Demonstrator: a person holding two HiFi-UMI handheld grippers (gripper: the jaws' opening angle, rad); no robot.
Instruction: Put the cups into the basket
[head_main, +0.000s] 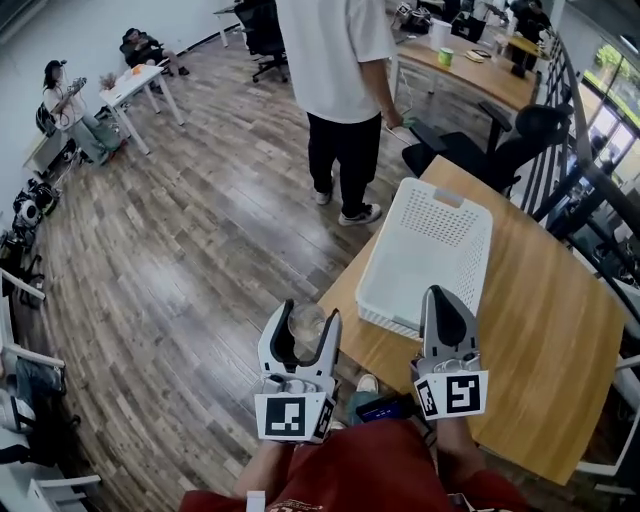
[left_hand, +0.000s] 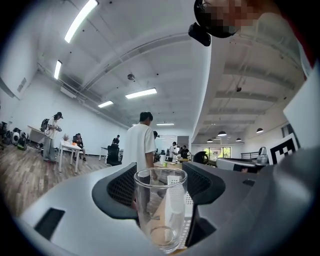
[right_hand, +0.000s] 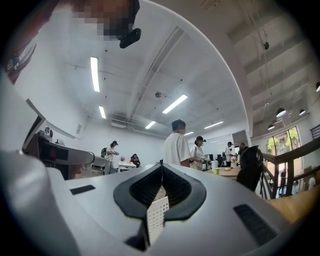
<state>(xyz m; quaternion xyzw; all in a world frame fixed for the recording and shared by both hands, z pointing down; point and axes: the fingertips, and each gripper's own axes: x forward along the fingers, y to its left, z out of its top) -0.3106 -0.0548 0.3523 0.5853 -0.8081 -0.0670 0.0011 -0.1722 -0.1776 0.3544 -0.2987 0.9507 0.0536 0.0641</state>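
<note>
A clear glass cup (head_main: 305, 326) stands upright between the jaws of my left gripper (head_main: 311, 316), which is shut on it, out over the floor just left of the table's near corner. The left gripper view shows the same cup (left_hand: 160, 210) held between the black pads (left_hand: 120, 192); it has nothing in it. The white perforated basket (head_main: 430, 250) lies on the wooden table (head_main: 545, 330), ahead and to the right of the cup. My right gripper (head_main: 446, 300) hovers at the basket's near edge with its jaws closed together and nothing between them (right_hand: 161, 168).
A person in a white T-shirt and black trousers (head_main: 340, 100) stands on the wood floor beyond the table's far corner. A black office chair (head_main: 500, 150) sits behind the table. More desks and people are farther off.
</note>
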